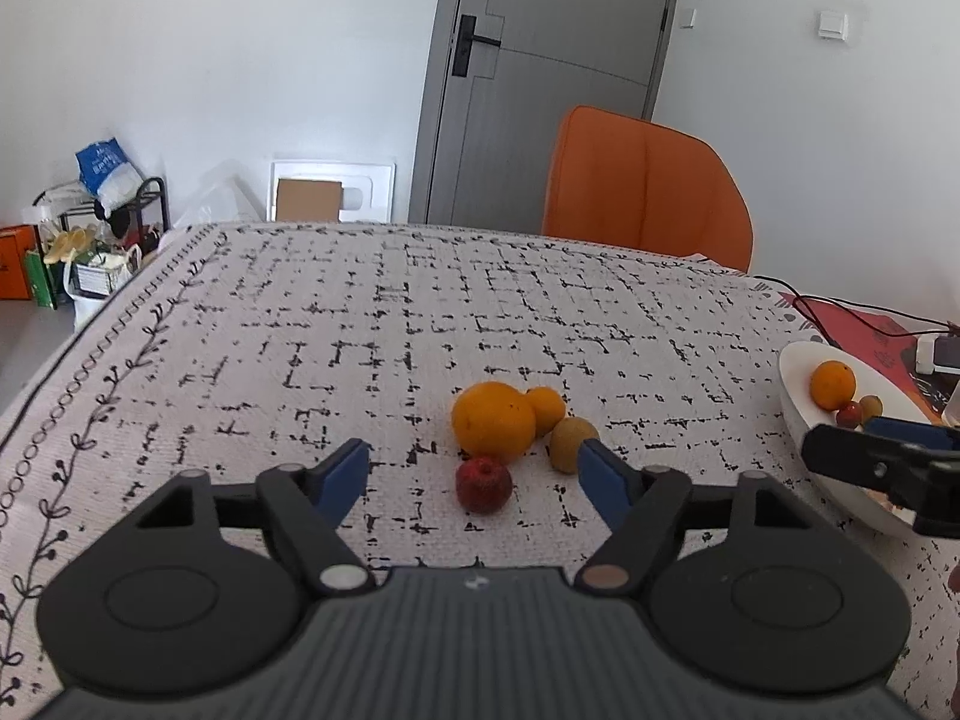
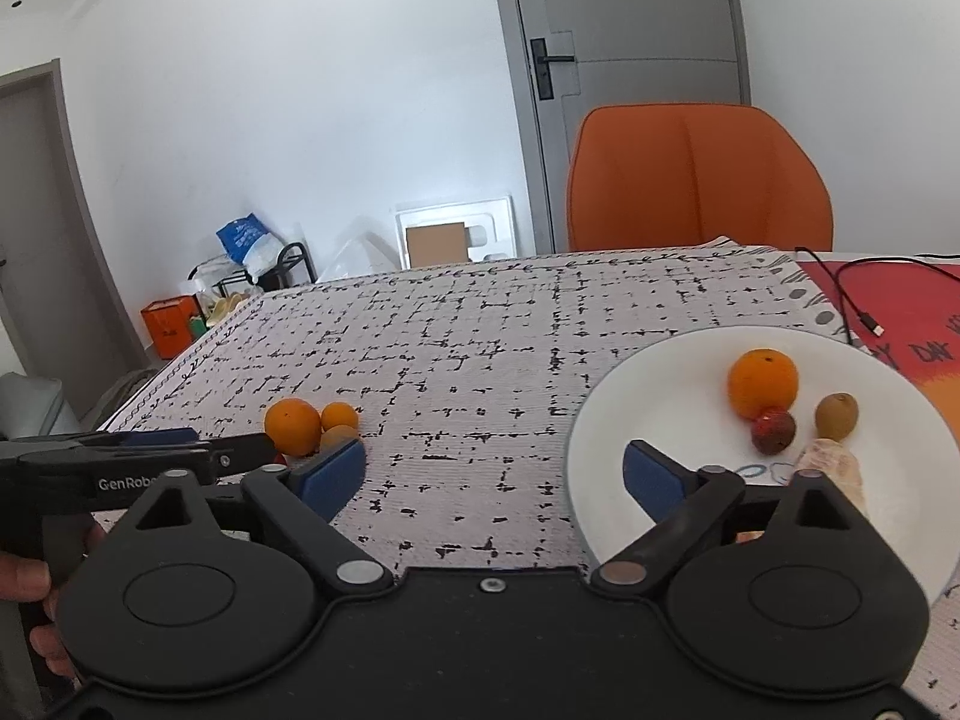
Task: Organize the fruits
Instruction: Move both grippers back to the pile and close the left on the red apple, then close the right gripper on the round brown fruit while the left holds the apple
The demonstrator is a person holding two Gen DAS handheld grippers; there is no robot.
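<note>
Both claws—left claw (image 1: 474,468), right claw (image 2: 495,471)—gape empty over a black-flecked tablecloth (image 1: 360,324); orange chair (image 1: 645,189), grey door (image 1: 540,78) behind.

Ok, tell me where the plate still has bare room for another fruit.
The white plate is bare across its left half, from the rim to the orange, and along the far rim behind it. The right side is crowded: the orange, red fruit, kiwi and a pale item cluster there. The right gripper hangs open at the near-left rim.

four fruits (image 1: 504,438) clustered on tablecloth (image 1: 300,330), plate (image 2: 660,396) right, chair (image 1: 642,186) behind
</note>
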